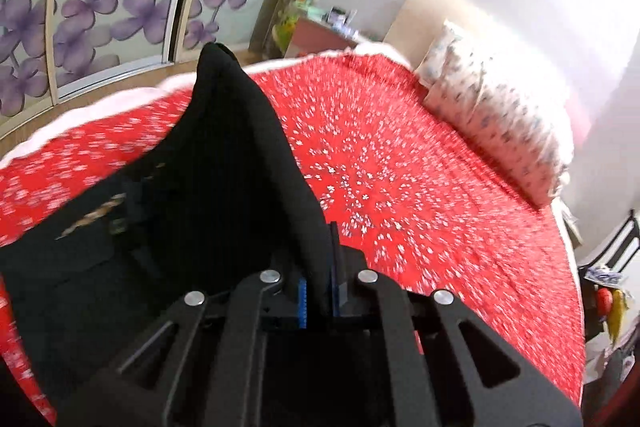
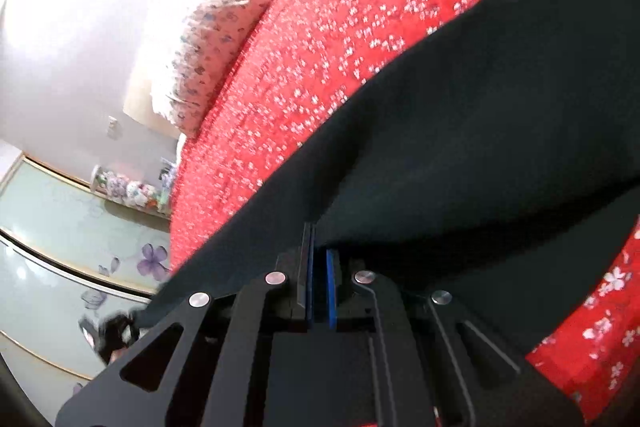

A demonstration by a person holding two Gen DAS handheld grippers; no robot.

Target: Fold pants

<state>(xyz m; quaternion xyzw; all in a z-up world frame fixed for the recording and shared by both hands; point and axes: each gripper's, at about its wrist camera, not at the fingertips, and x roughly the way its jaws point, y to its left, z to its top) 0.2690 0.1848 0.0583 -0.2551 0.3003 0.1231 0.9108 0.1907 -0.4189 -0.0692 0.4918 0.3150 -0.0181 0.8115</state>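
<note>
The black pants (image 1: 224,163) are lifted above a bed with a red flowered cover (image 1: 420,195). My left gripper (image 1: 318,267) is shut on an edge of the pants, and the cloth rises ahead of it to a peak and spreads down to the left. My right gripper (image 2: 318,259) is shut on another edge of the pants (image 2: 480,131), which stretch away up and to the right over the red cover (image 2: 320,47). Each gripper's blue pads pinch the dark cloth. Neither gripper shows in the other's view.
Flowered pillows (image 1: 492,111) lie at the head of the bed, also in the right wrist view (image 2: 208,51). A wardrobe with purple flower doors (image 1: 92,11) stands beyond the bed. A small shelf with clutter (image 1: 320,23) stands by the wall.
</note>
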